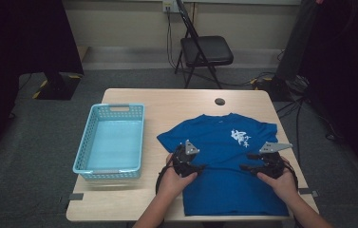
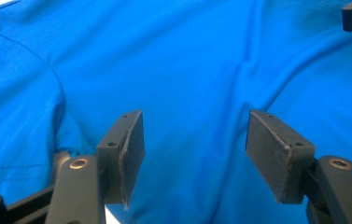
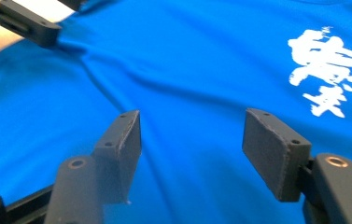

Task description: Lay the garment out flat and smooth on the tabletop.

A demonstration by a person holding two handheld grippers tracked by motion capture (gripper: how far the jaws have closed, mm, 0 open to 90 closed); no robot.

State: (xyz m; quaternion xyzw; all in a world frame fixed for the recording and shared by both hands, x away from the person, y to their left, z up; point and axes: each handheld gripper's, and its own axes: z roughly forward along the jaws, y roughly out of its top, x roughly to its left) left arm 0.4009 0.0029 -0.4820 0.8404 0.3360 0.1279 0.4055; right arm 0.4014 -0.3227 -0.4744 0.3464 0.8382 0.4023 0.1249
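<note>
A blue T-shirt (image 1: 224, 156) with a white print (image 1: 240, 137) lies spread flat on the wooden table (image 1: 176, 102). Both grippers hover low over its middle, pointing toward each other. My left gripper (image 1: 199, 167) is on the shirt's left side, jaws wide open with bare blue cloth (image 2: 192, 70) between them. My right gripper (image 1: 245, 167) is on the right side, also open over the cloth (image 3: 187, 70), with the white print (image 3: 327, 65) ahead to its right. A soft fold in the cloth runs between the two grippers. Nothing is gripped by the left gripper (image 2: 194, 126) or the right gripper (image 3: 192, 123).
A light blue plastic basket (image 1: 84, 142) stands on the table's left side. A dark cable hole (image 1: 220, 101) sits near the far table edge. Behind the table is a black folding chair (image 1: 205, 50). Cables lie on the floor at right.
</note>
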